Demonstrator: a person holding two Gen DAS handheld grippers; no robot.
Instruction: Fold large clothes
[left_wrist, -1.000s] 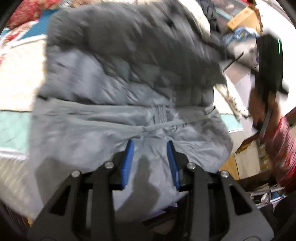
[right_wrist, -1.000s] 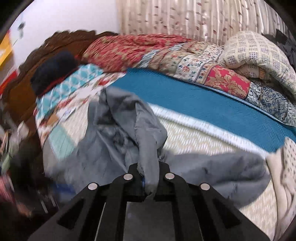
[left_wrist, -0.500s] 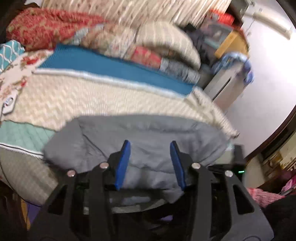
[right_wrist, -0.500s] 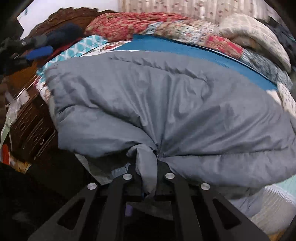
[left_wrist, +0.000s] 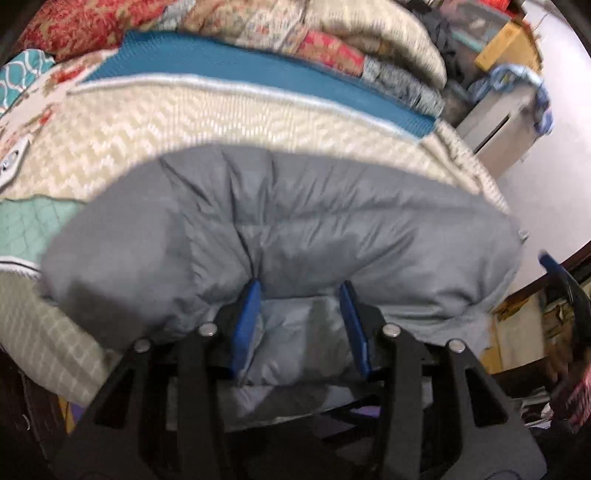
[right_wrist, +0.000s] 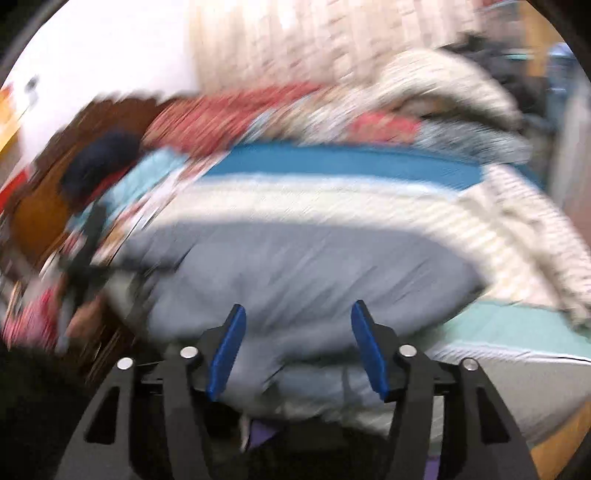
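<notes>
A grey padded jacket (left_wrist: 295, 229) lies folded over in a puffy bundle on the near edge of the bed; it also shows in the right wrist view (right_wrist: 306, 277), blurred. My left gripper (left_wrist: 301, 295) is open, its blue pads on either side of a fold of the jacket's near edge, not pinching it. My right gripper (right_wrist: 297, 314) is open wide just over the jacket's near edge, holding nothing. The tip of the right gripper (left_wrist: 554, 264) shows at the right edge of the left wrist view.
The bed has a cream zigzag blanket (left_wrist: 184, 122), a teal band (left_wrist: 258, 74) and piled patterned quilts (left_wrist: 332, 33) at the back. A wooden headboard (right_wrist: 44, 206) stands at left. Boxes and clutter (left_wrist: 506, 40) stand right of the bed.
My right gripper was shut on a bunch of the jacket and has let it go and opened. The jacket now rests folded on the bed. My left gripper stays open.
</notes>
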